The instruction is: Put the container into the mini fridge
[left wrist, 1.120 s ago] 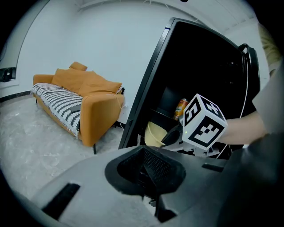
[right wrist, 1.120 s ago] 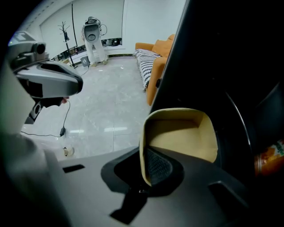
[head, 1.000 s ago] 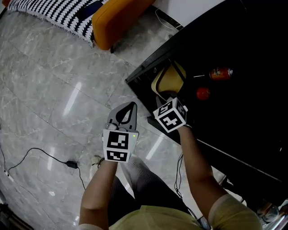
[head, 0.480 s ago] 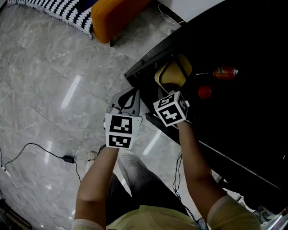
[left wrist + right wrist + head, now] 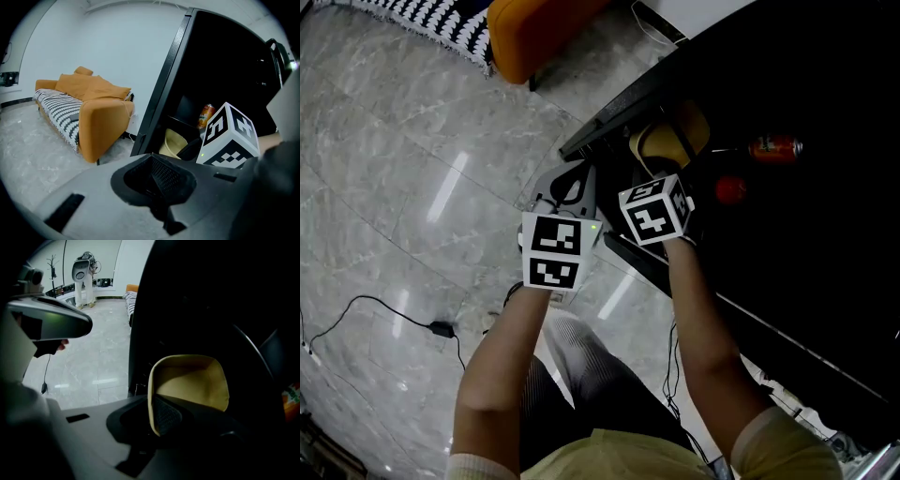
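A pale yellow container (image 5: 664,142) (image 5: 190,380) hangs inside the open black mini fridge (image 5: 797,244), tilted with its open side toward the camera. My right gripper (image 5: 650,182) (image 5: 157,416) is shut on the container's near rim. The left gripper (image 5: 570,184) (image 5: 157,174) is shut with nothing in it, just left of the fridge's front edge (image 5: 605,122). In the left gripper view the container (image 5: 171,143) shows low in the fridge, beside the right gripper's marker cube (image 5: 229,136).
An orange drink can (image 5: 774,147) (image 5: 205,115) and a red round thing (image 5: 730,189) lie deeper in the fridge. An orange sofa (image 5: 534,37) (image 5: 96,110) with a striped throw (image 5: 408,17) stands on the marble floor. A black cable (image 5: 394,323) runs across the floor.
Both grippers have moved forward toward the fridge. The container has gone further into the fridge opening, still held by the right gripper.
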Motion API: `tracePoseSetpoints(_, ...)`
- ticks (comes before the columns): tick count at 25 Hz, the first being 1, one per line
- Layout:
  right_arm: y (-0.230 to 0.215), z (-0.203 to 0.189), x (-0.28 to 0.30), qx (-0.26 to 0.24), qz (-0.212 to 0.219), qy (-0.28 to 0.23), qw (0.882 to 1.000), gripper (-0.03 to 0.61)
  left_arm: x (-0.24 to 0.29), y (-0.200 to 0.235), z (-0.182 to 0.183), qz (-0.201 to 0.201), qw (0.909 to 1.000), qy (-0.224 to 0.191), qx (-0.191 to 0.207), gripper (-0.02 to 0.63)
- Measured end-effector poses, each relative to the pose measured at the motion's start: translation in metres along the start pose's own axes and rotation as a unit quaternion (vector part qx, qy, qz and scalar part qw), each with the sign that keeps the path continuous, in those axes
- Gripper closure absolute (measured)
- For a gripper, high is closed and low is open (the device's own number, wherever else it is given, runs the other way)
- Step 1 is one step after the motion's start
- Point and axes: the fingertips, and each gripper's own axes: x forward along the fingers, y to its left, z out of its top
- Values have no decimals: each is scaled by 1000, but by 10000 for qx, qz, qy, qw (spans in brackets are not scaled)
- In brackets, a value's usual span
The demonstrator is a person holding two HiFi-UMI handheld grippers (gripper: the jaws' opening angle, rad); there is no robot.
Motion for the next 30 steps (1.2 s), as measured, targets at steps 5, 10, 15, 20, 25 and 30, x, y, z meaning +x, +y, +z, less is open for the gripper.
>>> tracePoseSetpoints(5, -8, 8, 4, 152, -228, -230, 9994, 541, 5, 11, -1, 156, 9999, -21, -68, 592)
tracePoseSetpoints(10, -17, 12, 0, 471, -547, -526, 9960, 539, 11, 19, 0, 213, 9996, 24, -177, 592)
tracePoseSetpoints(15, -12, 14, -5, 986, -516, -940, 9893, 537, 2, 23, -2, 244, 9995, -2, -185, 591)
tracePoseSetpoints(20, -7, 15, -28, 1162, -731, -1207, 9831, 537, -8, 27, -6, 295, 9992, -6, -271, 591)
tracePoseSetpoints(25, -5, 19, -50, 1499, -862, -1510, 9733, 537, -21, 29, -3, 331, 9987, -71, -380, 591)
tracePoseSetpoints(30, 2, 29, -73, 1692, -834, -1687, 9675, 537, -35, 29, 8, 276, 9991, -74, -302, 591)
